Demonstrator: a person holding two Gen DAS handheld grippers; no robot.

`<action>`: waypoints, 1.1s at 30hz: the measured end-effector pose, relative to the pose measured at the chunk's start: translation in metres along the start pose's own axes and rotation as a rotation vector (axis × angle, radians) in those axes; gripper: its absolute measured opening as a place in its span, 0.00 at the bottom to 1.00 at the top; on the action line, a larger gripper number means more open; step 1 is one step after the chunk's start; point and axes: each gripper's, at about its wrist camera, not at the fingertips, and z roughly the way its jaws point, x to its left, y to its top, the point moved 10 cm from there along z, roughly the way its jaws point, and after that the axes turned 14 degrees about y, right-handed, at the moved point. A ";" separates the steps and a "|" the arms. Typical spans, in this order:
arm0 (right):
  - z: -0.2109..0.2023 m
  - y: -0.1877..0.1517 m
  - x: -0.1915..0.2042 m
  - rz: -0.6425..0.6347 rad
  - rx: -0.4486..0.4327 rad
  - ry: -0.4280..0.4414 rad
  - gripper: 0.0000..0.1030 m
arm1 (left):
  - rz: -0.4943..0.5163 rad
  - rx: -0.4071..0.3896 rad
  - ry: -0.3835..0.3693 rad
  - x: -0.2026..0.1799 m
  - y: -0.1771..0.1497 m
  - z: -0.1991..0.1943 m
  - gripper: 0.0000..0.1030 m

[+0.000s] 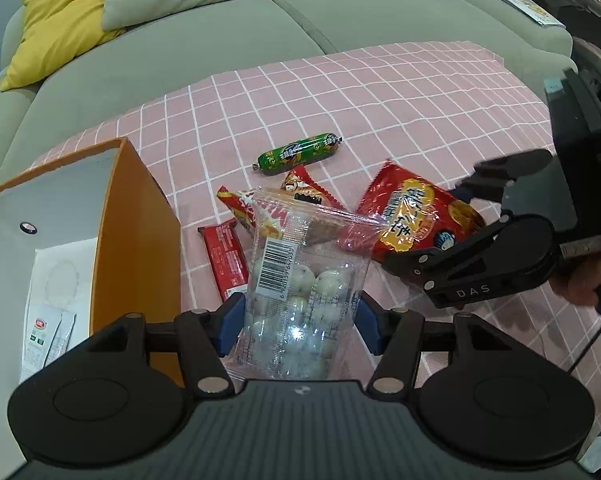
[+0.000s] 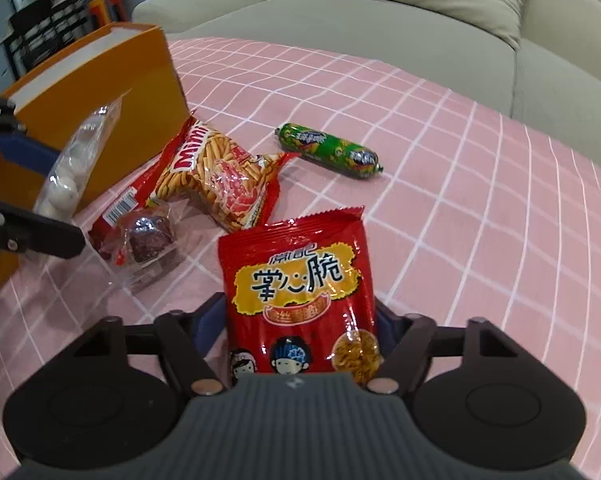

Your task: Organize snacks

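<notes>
Left tongs (image 1: pixel 300 320) are clamped on a clear bag of white candy balls (image 1: pixel 300 292), held up right beside the orange box (image 1: pixel 136 240). Right tongs (image 2: pixel 300 320) sit around the red noodle-snack pack (image 2: pixel 300 292), pads look pressed on its sides. Mimi sticks (image 2: pixel 216 176), a red bar (image 1: pixel 224 260), a dark wrapped sweet (image 2: pixel 148 236) and the green sausage (image 2: pixel 328 148) lie on the pink checked cloth (image 2: pixel 460 240). Worry: slick, puffy wrappers could slide out of either grip, or the candy bag's floppy top could catch the box rim.
</notes>
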 end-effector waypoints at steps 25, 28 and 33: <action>-0.076 -0.039 0.115 0.317 -0.158 -0.079 0.58 | -0.118 -0.038 -0.036 0.023 -0.030 -0.068 0.65; -0.083 -0.035 0.132 0.298 -0.165 -0.073 0.58 | -0.140 -0.053 -0.039 0.034 -0.034 -0.079 0.65; -0.096 -0.020 0.160 0.268 -0.190 -0.050 0.58 | -0.180 -0.078 -0.027 0.058 -0.039 -0.098 0.65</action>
